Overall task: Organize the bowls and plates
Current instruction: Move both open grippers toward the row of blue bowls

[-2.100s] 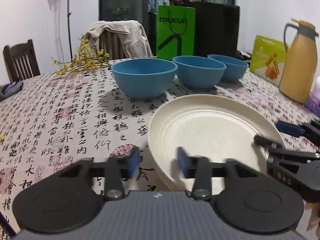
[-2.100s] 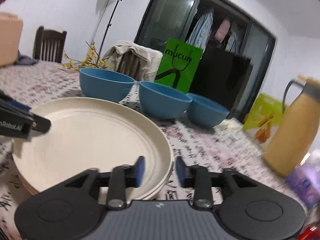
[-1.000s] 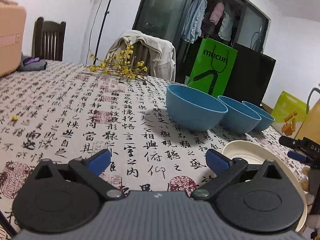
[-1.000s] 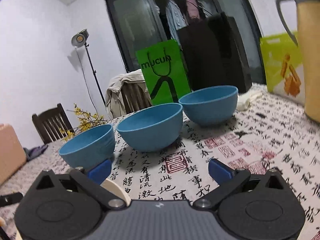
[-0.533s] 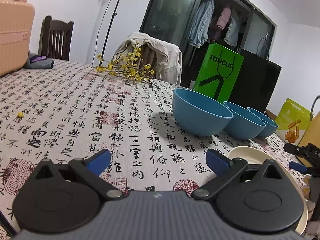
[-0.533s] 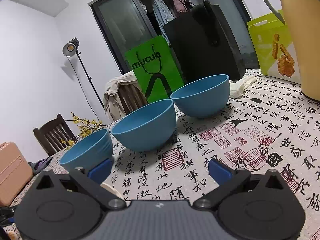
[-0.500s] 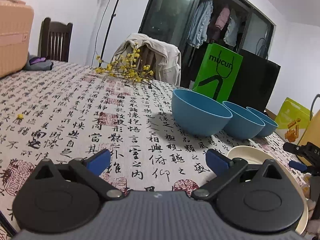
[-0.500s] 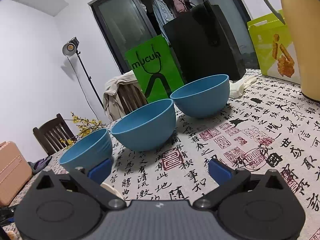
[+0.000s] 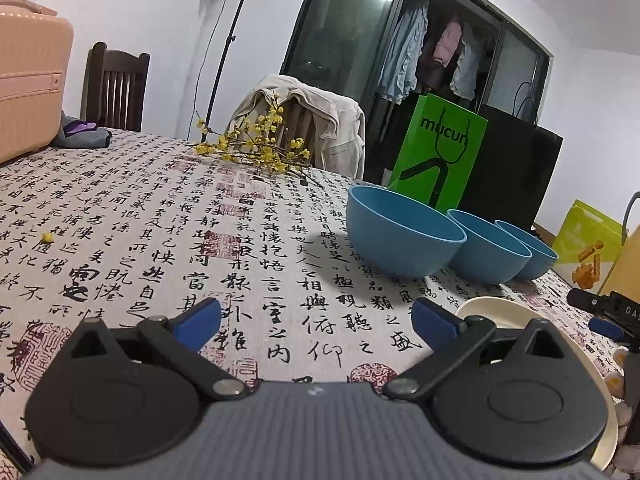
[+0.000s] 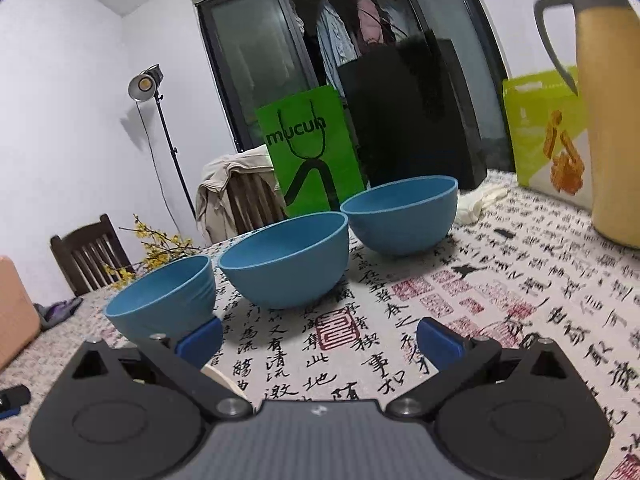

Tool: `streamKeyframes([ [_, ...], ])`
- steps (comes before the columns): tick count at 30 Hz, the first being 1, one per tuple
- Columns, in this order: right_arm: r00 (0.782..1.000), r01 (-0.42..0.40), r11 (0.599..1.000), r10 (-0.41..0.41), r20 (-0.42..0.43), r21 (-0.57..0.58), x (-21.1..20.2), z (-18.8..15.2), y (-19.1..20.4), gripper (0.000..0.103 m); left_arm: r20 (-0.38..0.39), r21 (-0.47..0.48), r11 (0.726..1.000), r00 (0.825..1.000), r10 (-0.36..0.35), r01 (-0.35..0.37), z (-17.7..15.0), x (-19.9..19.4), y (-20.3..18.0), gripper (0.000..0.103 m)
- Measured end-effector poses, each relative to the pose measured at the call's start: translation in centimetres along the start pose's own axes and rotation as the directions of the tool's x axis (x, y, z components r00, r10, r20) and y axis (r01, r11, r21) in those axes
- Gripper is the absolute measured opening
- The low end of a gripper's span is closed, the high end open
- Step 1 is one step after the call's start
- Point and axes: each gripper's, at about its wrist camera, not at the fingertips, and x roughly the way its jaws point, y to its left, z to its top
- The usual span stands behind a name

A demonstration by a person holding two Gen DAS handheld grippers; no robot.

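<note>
left wrist view: left gripper spread wide, empty, over the tablecloth.
right gripper: apart, empty.
bowls: three blue bowls in a row.
plates: cream stack beside them.

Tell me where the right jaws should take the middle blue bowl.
Pinch the near rim of the middle blue bowl, one jaw inside, one outside, coming from above and the front. Its round wall looks too wide to span, it sits upright with the mouth open, and neighbouring bowls crowd both sides. The right gripper is already open.

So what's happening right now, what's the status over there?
Left gripper and right gripper open, empty. Three blue bowls in a row, unstacked; cream plates near left gripper. Nothing blocking the bowls.
</note>
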Motion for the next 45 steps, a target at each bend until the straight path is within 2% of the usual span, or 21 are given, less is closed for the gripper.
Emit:
streamKeyframes([
  [10,0.997,0.037,0.996,-0.031,0.077,-0.078,-1.3,-0.2,1.3,0.103,0.01,-0.001,1.0,1.0,0.005,-0.005,0.0,-0.2,0.0,0.103],
  [23,0.993,0.073,0.989,-0.06,0.104,-0.127,-1.6,-0.3,2.3,0.103,0.015,-0.005,1.0,1.0,0.008,-0.008,0.0,-0.2,-0.1,0.103],
  [45,0.987,0.103,0.986,-0.083,0.14,-0.135,-2.2,-0.4,2.6,0.103,0.022,-0.002,1.0,1.0,0.014,-0.014,-0.1,-0.3,-0.1,0.103],
])
